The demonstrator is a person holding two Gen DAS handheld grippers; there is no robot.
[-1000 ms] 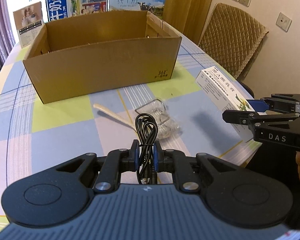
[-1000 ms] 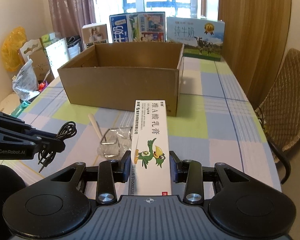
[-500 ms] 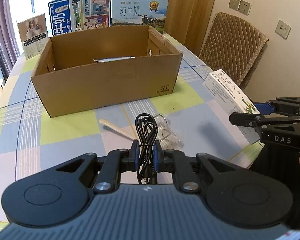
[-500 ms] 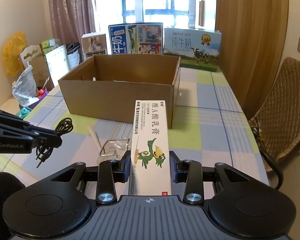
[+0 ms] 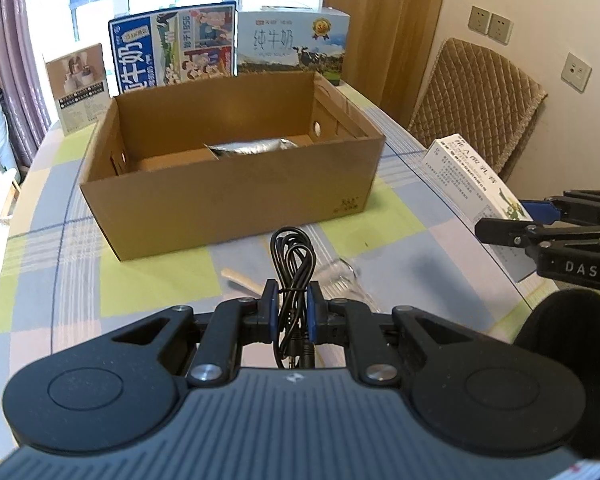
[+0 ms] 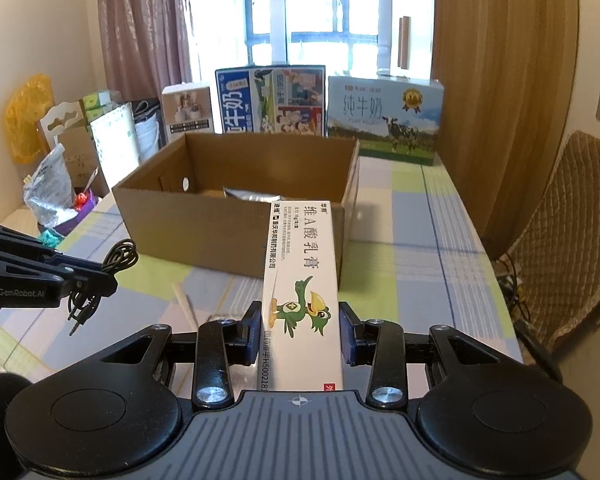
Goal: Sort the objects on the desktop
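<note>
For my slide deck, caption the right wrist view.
Right gripper holds a white carton short of the open cardboard box; left gripper carries a black cable.

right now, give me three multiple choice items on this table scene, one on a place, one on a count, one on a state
1. Where does the silver foil pouch lie?
A. inside the open brown cardboard box
B. on the tablecloth
C. in a gripper

2. How many printed milk cartons stand behind that box?
A. one
B. two
C. four

3. What is the left gripper doing?
A. open and empty
B. shut on the coiled black cable
C. shut on a spoon

Answers:
1 A, the pouch shows on the box floor.
2 B, a dark blue carton and a light blue cow carton.
3 B, the cable sits pinched between its pads, while the right gripper holds the long white ointment box.
</note>
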